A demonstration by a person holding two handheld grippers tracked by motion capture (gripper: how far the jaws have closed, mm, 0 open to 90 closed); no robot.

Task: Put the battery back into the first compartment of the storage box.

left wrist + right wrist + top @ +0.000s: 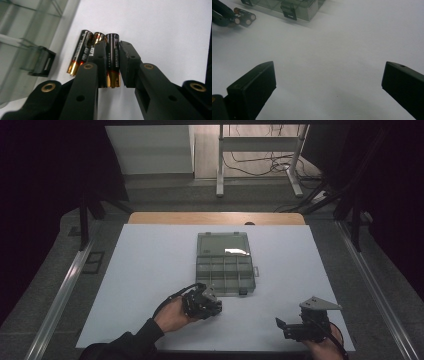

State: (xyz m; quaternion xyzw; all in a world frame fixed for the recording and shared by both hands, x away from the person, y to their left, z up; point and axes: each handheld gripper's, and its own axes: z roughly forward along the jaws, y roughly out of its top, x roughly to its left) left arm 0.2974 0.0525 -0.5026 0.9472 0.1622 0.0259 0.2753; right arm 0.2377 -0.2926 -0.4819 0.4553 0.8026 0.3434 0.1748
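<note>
Left gripper (113, 60) jaws straddle one AA battery (113, 61) on the white table (150, 270); contact unclear. Two more batteries (83, 51) lie touching alongside, crowding the left jaw. Open compartment box (225, 262) sits just beyond. Right gripper (328, 82) jaws wide apart, empty, well clear.

I saw bare white table (150, 270) left and right | organizer box (225, 262) blocked centre | batteries (95, 52) lay just beside its latch (42, 62)

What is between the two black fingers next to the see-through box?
A battery stands between the left gripper's jaws, seen in the left gripper view.
</note>
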